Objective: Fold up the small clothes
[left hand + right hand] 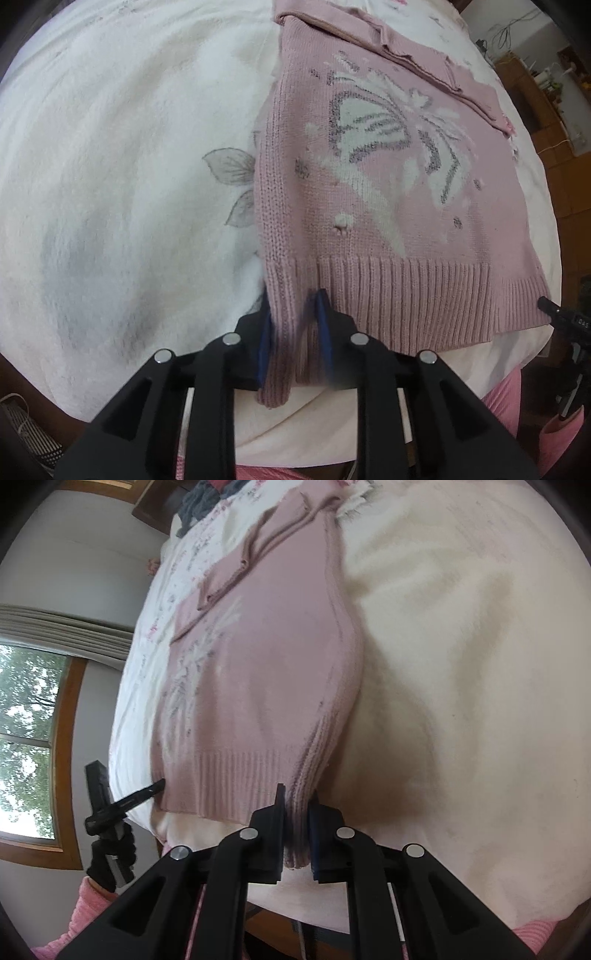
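your left gripper [293,332] and right gripper [297,823] each clamp a hem corner of the pink sweater [388,177], flat on the bed [129,166] toward 12 o'clock; sleeve folded, body folds remain.

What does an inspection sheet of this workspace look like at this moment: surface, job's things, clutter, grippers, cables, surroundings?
Surface: white fluffy blanket with a grey leaf print, spread over a bed.
Job's things: pink sweater with a white butterfly pattern, lying flat, one sleeve folded across its top.
Clutter: grey cloth bunched at the far end of the bed.
Grippers: left gripper shut on one corner of the sweater's ribbed hem; right gripper shut on the opposite hem corner.
Cables: a thin wire against the far wall.
Surroundings: wood-framed window with trees outside; wooden shelf.
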The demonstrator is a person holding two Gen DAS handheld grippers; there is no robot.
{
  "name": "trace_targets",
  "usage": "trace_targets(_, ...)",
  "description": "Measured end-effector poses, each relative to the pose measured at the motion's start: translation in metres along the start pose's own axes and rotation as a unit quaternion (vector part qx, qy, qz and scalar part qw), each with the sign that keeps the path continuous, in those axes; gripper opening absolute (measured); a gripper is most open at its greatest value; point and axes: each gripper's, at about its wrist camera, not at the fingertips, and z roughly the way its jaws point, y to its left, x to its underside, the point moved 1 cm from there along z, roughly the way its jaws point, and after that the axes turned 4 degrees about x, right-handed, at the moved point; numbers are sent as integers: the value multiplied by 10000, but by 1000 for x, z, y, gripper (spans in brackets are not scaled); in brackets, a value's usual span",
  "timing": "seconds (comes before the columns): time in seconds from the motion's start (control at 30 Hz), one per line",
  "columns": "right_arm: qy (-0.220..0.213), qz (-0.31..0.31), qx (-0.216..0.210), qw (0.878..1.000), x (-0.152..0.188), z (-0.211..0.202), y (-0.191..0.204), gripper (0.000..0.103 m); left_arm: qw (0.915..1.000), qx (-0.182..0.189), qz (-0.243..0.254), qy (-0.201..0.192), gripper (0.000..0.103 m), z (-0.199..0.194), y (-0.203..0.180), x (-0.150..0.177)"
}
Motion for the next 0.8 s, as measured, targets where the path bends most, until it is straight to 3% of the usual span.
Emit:
trace_targets(0.03,13,13,-13,10000,0,1,0,10,10000,36,10,-3,10,-1,-1,-1)
trace_targets(0.17,-32,50,-168,9998,-4,-3,0,10,9998,149,10,-102,9,-7,-6,-3)
trace_targets(0.33,-152,28,-446,9989,-15,-17,7,10,9969,634,-188,-419,8,-28,-10,-15)
trace_targets(0.57,-367,121,-821,9959,-58,-38,21,10,9903,1132,-339,-737,8,-56,-17,-54)
trace_targets(0.8,-395,340,-846,9951,-119,-36,20,10,9899,1036,-400,-882,8,-55,-19,-115)
